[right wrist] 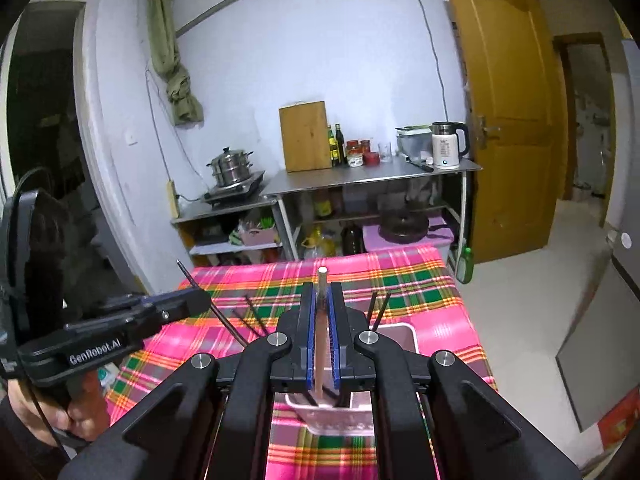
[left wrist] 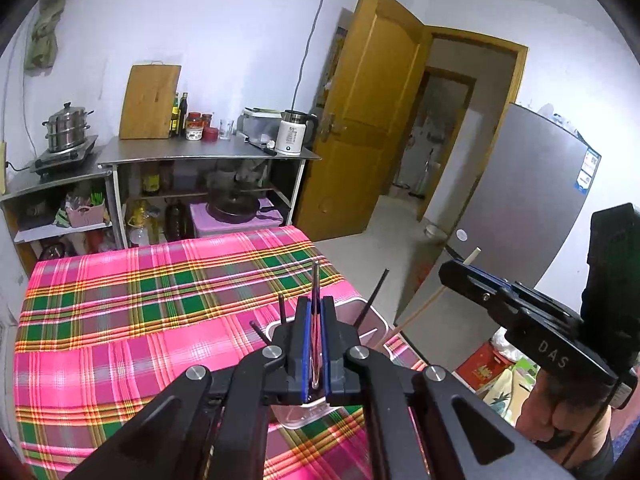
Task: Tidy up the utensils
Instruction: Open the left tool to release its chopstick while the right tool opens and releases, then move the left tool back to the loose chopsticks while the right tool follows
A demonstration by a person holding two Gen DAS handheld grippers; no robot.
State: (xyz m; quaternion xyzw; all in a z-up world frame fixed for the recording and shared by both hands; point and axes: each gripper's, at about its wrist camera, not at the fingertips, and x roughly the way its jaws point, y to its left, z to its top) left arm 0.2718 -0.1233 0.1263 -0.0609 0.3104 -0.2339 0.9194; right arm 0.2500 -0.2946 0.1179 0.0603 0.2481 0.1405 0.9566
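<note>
"GenRobot.AI" on left hand-held gripper [right wrist: 192, 304]; "DAS" on right hand-held gripper [left wrist: 460, 276].

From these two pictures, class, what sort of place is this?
Probably a small home kitchen: a stacked steel steamer pot sits on a hob, a wooden chopping board leans beside sauce bottles, and a white electric kettle stands on the steel counter.

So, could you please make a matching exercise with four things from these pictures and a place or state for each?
Things:
1. dark chopstick
2. pale wooden chopstick
3. steamer pot
4. cutting board

Places or states:
A. leans against the wall
B. clamped in the right hand-held gripper
C. on the stove
D. clamped in the left hand-held gripper

Pairs: 1-D, 2-B, 3-C, 4-A
</note>
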